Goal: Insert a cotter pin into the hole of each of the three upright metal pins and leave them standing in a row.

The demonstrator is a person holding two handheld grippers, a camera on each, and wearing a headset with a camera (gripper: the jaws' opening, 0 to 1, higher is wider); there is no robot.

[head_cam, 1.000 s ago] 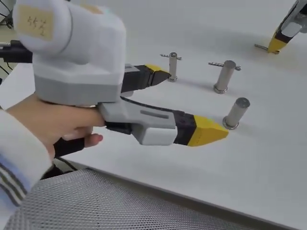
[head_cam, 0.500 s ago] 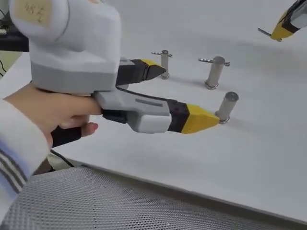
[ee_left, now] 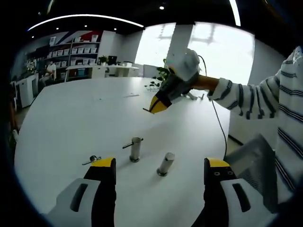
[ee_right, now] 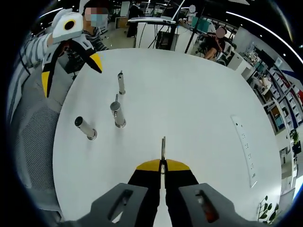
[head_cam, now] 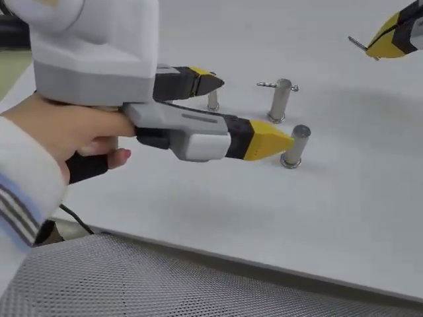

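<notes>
Three metal pins stand upright in a row on the white table (head_cam: 344, 218). The far pin (head_cam: 213, 100) and the middle pin (head_cam: 281, 100) each carry a cotter pin through the top. The near pin (head_cam: 295, 145) has none in it. My left gripper (head_cam: 254, 112) is open, its lower jaw tip just beside the near pin (ee_left: 165, 164), which sits between the jaws of the left gripper (ee_left: 159, 165). My right gripper (ee_right: 163, 163) is shut on a cotter pin (ee_right: 163, 147) and hangs in the air beyond the row. The right gripper (head_cam: 375, 47) holds the cotter pin (head_cam: 357, 44) pointing left.
A grey mesh chair back (head_cam: 165, 277) lies below the table's near edge. A white power strip (ee_right: 244, 142) lies on the table far to the right of the row. Desks, shelves and people fill the room behind.
My right gripper has lifted the cotter pin off the table. My left gripper has edged up along the near pin, its lower jaw tip now near the pin's top.
</notes>
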